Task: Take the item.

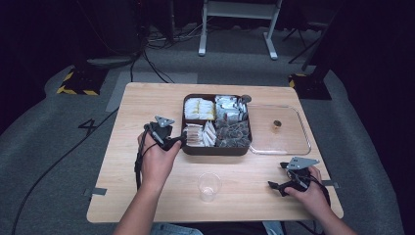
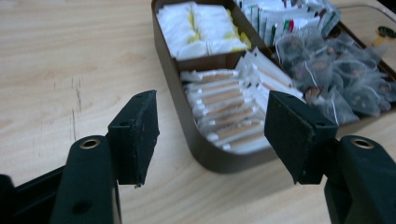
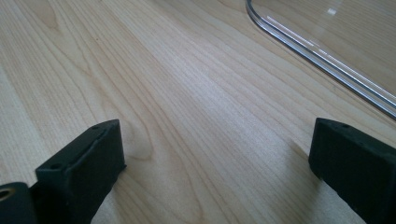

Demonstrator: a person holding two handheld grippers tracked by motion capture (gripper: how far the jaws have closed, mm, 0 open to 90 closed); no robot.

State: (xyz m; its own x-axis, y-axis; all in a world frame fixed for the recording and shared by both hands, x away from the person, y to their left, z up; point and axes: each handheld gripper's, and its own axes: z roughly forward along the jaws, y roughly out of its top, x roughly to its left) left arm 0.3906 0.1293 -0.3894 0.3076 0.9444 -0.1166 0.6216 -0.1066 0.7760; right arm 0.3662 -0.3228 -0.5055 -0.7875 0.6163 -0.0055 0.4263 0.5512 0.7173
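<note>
While the left gripper (image 2: 210, 135) hangs with jaws spread wide just at the near-left corner of the brown box (image 1: 191, 148), nothing is gripped yet, so the work looks to be at its start. Judging from where it points, a stick sachet is the likely pick, maybe for the clear cup (image 1: 209, 186), which stands empty on the table (image 1: 137, 103) in front of the box. Grasp, lift and transfer all appear left to do.

Right gripper (image 1: 280, 187) rests low at the table's near-right edge, jaws apart, holding nothing, with bare wood between them in the right gripper view. Clear lid (image 1: 288, 144) lies flat just right of the box, already off, a small dark knob (image 1: 277, 125) on it.

Stick sachets (image 2: 224, 114): slim white paper packets with a tan stripe, packed side by side in the near-left compartment, directly ahead of the left gripper's open jaws. Other compartments: white-yellow packets (image 2: 198, 28) far-left, foil packets (image 1: 230, 107) far-right, mesh tea bags (image 2: 336, 74) with dark contents near-right. Packets look light and loose, tightly stacked, so picking just one could be fiddly.
</note>
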